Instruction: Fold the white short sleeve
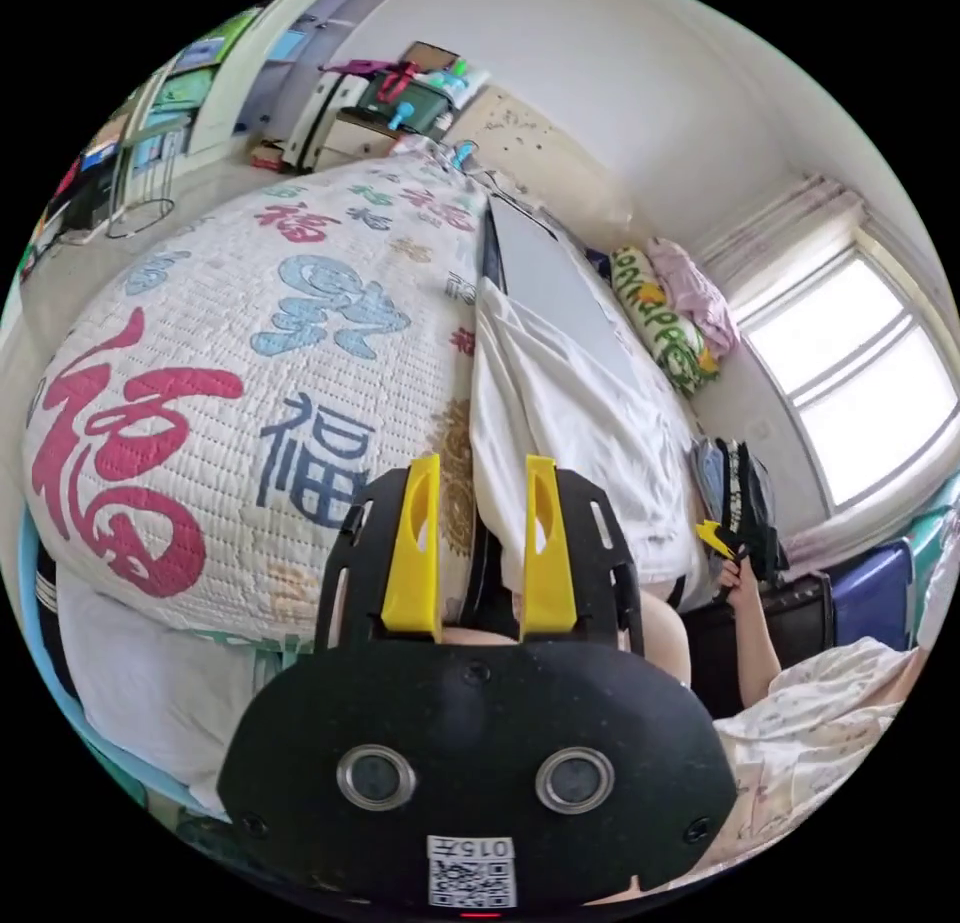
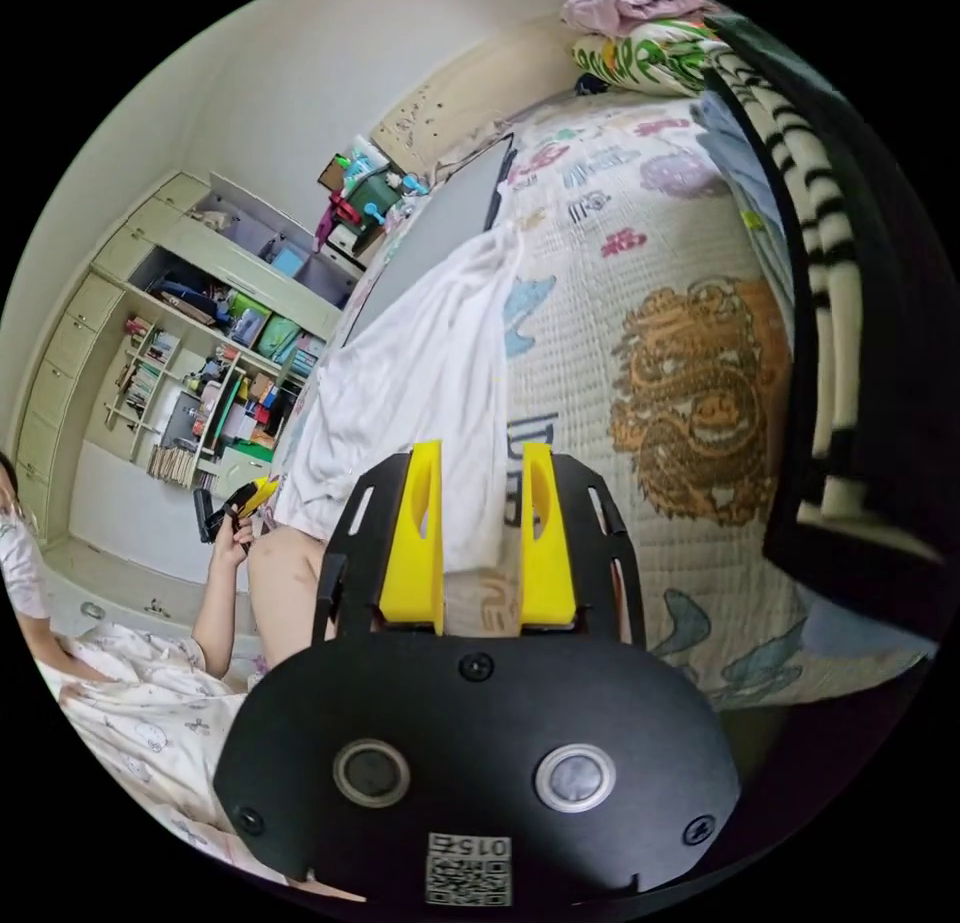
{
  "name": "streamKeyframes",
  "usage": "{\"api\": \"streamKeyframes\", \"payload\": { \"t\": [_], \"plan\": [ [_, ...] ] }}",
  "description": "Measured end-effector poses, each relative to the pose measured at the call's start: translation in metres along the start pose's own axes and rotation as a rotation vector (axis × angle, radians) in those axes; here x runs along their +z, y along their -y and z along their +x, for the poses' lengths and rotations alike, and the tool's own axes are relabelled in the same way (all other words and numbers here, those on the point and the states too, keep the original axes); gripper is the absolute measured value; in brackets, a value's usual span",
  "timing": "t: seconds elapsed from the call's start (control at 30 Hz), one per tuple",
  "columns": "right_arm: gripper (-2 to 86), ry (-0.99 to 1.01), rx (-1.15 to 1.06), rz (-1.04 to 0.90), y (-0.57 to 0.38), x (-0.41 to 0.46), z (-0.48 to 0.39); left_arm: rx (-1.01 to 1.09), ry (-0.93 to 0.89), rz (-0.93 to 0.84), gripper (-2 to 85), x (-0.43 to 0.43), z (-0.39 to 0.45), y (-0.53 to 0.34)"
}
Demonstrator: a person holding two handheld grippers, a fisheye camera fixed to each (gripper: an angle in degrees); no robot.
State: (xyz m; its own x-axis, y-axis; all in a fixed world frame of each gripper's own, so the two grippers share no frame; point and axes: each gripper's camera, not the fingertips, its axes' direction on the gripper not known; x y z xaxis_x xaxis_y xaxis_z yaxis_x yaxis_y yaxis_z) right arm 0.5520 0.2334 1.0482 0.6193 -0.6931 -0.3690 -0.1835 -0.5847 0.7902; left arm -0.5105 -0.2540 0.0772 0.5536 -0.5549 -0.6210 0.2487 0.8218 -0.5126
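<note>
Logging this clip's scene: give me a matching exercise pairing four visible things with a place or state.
1. white short sleeve
2. striped clothes stack
3. green patterned pillow
4. left gripper

a. by the wall at the bed's head
b. jaws apart, holding nothing
c. spread flat on the quilt
d. piled at the bed's edge

Pairs: 1-c, 2-d, 3-a, 4-b

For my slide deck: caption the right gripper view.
Open right gripper poised over the white shirt on a quilted bed.

Left gripper view low at the bed's (image 1: pixel 200 363) near edge, right gripper view likewise, both sharing the quilt (image 2: pixel 680 293)
</note>
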Motion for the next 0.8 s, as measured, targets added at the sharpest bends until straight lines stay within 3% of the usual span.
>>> {"api": "streamKeyframes", "payload": {
  "t": [0.17,0.33,0.47,0.7,0.8],
  "plan": [
    [11.0,-0.002,-0.014,-0.053,-0.008,0.020,-0.029,0.098,0.024,-0.256,11.3,0.061,0.012,0.035],
    [5.9,0.048,-0.048,-0.140,-0.006,0.040,-0.053,0.147,0.081,-0.269,4.0,0.074,0.024,0.051],
    [1.7,-0.074,-0.063,-0.121,-0.020,0.040,-0.069,0.192,0.055,-0.224,0.6,0.060,0.041,0.055],
    [3.1,-0.142,-0.078,-0.102,-0.066,0.044,-0.056,0.256,0.171,-0.247,1.5,0.075,0.065,0.058],
    [5.8,-0.201,-0.095,-0.084,-0.087,0.037,-0.049,0.213,0.238,-0.258,7.1,0.085,0.066,0.059]
  ]
}}
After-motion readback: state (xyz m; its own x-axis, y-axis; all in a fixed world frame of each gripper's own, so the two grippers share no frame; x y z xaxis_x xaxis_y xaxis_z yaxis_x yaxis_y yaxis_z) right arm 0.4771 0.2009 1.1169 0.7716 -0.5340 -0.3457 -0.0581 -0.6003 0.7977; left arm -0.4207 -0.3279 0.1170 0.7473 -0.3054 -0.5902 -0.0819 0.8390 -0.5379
